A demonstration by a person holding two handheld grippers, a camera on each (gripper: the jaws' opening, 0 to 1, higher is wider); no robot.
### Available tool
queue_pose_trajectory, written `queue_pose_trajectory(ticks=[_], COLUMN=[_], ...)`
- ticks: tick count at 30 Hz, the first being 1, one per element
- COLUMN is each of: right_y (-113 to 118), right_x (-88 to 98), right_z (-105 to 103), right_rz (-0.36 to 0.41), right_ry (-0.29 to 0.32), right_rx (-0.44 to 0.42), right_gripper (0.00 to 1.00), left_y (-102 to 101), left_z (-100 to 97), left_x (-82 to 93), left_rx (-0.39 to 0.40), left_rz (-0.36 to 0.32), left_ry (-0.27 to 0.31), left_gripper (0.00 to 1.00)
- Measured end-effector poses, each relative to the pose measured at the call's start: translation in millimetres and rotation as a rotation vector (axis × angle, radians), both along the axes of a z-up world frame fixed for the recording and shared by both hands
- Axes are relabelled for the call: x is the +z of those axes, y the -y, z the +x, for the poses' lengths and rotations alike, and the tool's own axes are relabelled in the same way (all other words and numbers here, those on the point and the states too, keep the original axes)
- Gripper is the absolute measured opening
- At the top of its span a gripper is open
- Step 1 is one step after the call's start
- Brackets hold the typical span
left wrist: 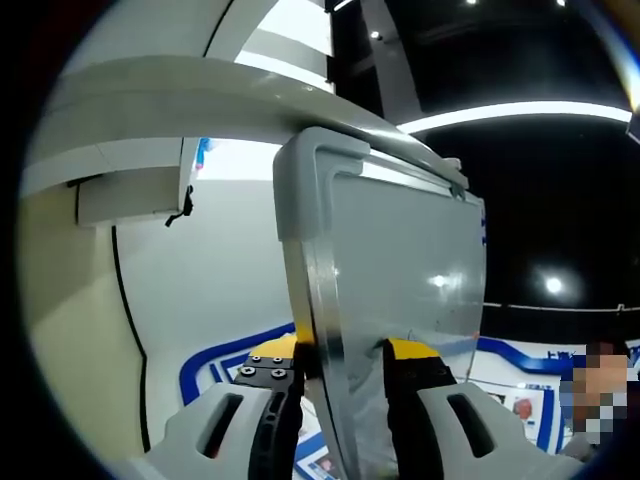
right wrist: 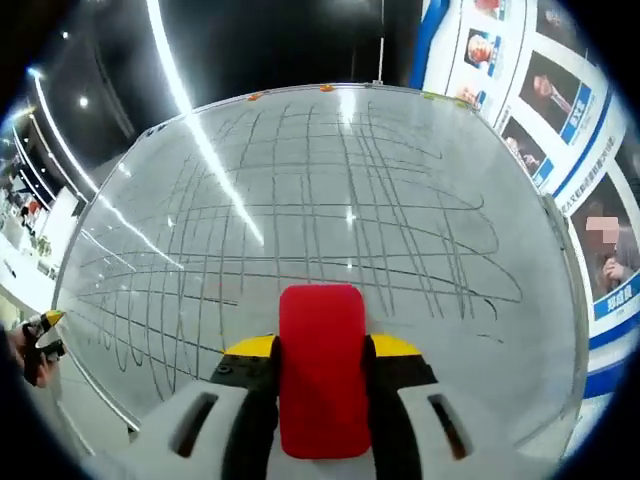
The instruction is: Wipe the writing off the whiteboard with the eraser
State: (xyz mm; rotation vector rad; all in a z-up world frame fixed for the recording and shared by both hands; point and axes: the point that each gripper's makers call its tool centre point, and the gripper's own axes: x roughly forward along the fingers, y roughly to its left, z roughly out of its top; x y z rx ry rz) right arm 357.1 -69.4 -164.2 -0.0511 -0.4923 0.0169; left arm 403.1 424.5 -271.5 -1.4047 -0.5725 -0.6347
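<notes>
The whiteboard (right wrist: 330, 180) stands in front of the right gripper view, its surface covered with grey scribbled lines (right wrist: 420, 220) that cross each other. My right gripper (right wrist: 322, 352) is shut on a red eraser (right wrist: 322, 390), held just short of the board's lower part. In the left gripper view I see the whiteboard (left wrist: 410, 270) edge-on, with its grey corner piece (left wrist: 310, 180) at the top. My left gripper (left wrist: 345, 365) is shut on that edge, one yellow-tipped jaw on each face. The left gripper (right wrist: 40, 338) also shows small at the board's left edge in the right gripper view.
A wall with blue-framed posters (right wrist: 560, 100) runs along the right of the board, and a person (right wrist: 612, 255) stands there. A white curved structure (left wrist: 180, 110) rises behind the board's edge. Bright ceiling strips (left wrist: 520, 112) cross a dark hall.
</notes>
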Motion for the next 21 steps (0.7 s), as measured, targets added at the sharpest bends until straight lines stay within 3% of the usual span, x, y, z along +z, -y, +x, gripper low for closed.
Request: queue_pose_trajectory(ticks=[12,21], right_y=[85.5,118.0], right_x=[-15.8,-28.8], right_z=[1.0,-2.7], right_rz=[0.137,0.214], right_ry=[-0.016,-0.024], right_rx=[-0.052,-0.056], right_gripper=[0.28,0.28], left_y=[-1.4,-2.0], left_z=[1.6,2.4], left_x=[-1.8,-2.6], left_rx=[-0.005,-0.006], left_rz=[0.004,0.004], left_ry=[-0.004,-0.002], left_gripper=[0.34,0.34])
